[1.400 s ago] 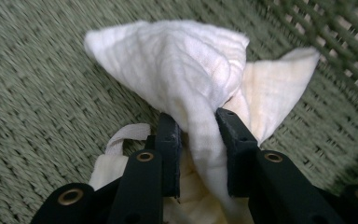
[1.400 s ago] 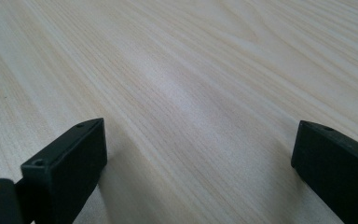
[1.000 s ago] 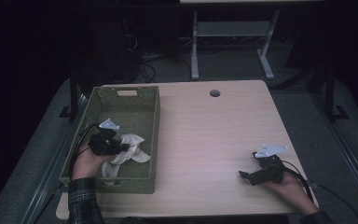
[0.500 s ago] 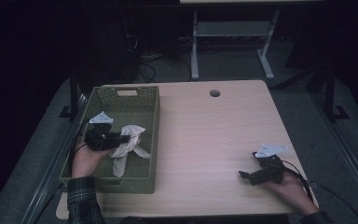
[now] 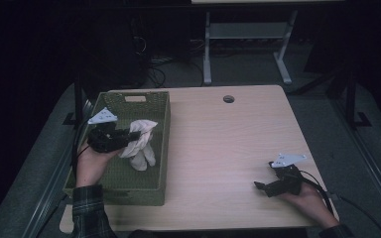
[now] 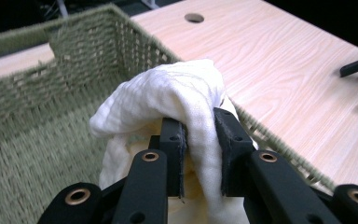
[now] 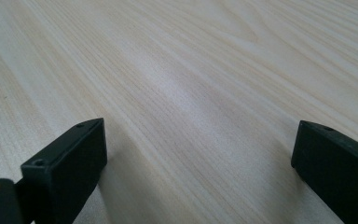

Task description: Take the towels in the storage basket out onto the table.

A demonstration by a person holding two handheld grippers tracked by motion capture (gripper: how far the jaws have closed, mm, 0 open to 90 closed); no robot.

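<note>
Your left claw (image 5: 135, 135) is clamped on a fold of the white cloth (image 5: 140, 144); in the left gripper view the two pads pinch a ridge of the fabric (image 6: 177, 100), with the rest bunched over the jaws and hanging below. In the high view the cloth dangles inside the green woven basket (image 5: 110, 187), its lower end near or touching the basket floor; which, you cannot tell from here.

The risks, as I judge them: the grip holds only a narrow fold, so a quick pull could let the cloth slide out and drop back in. The hanging tail sits close to the right basket wall (image 6: 144, 44), and the coarse weave may catch it if you drag sideways before the cloth is clear of the rim. A snag could also tug the light basket across the surface (image 5: 228, 144) or tip it. Lifting straight up until the tail clears the rim would avoid both.

The basket shows nothing else inside it.

Your right claw (image 5: 264, 186) rests near the right front corner of the surface, jaws spread wide and holding nothing; the right gripper view has bare wood (image 7: 191, 84) between them. It is well apart from the basket, too far to steady it if it shifts.
</note>
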